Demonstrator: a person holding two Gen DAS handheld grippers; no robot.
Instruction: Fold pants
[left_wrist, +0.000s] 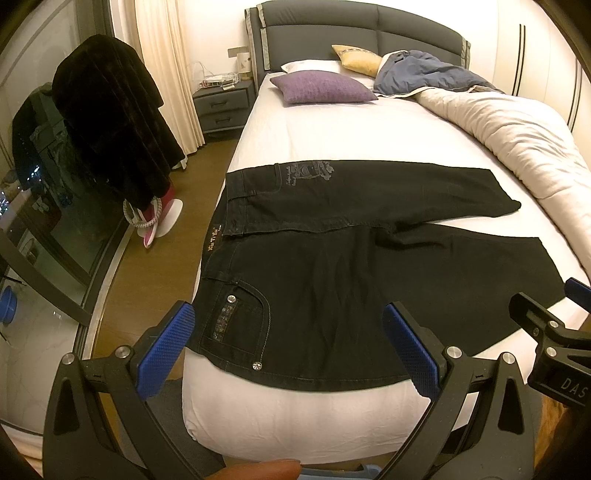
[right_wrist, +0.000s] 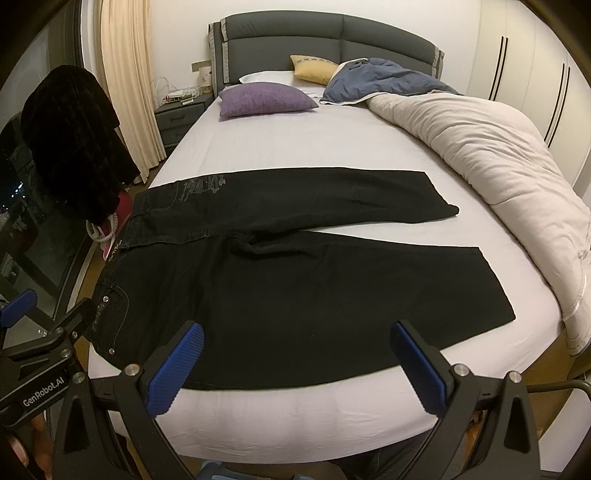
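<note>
Black pants (left_wrist: 332, 266) lie spread flat across the foot of the bed (left_wrist: 314, 133), waistband at the left edge, both legs reaching right. They also show in the right wrist view (right_wrist: 295, 280). My left gripper (left_wrist: 291, 347) is open and empty, just above the near hip pocket and the near edge of the pants. My right gripper (right_wrist: 295, 365) is open and empty, above the near leg by the bed's front edge. The right gripper also shows at the right of the left wrist view (left_wrist: 554, 332); the left gripper shows at the left of the right wrist view (right_wrist: 33, 332).
A cream duvet (right_wrist: 498, 166) is bunched along the bed's right side. A purple pillow (right_wrist: 264, 98), a yellow pillow (right_wrist: 314, 68) and a blue blanket (right_wrist: 384, 81) lie near the headboard. A dark coat (left_wrist: 110, 122) hangs left of the bed. A nightstand (left_wrist: 221, 107) stands beyond it.
</note>
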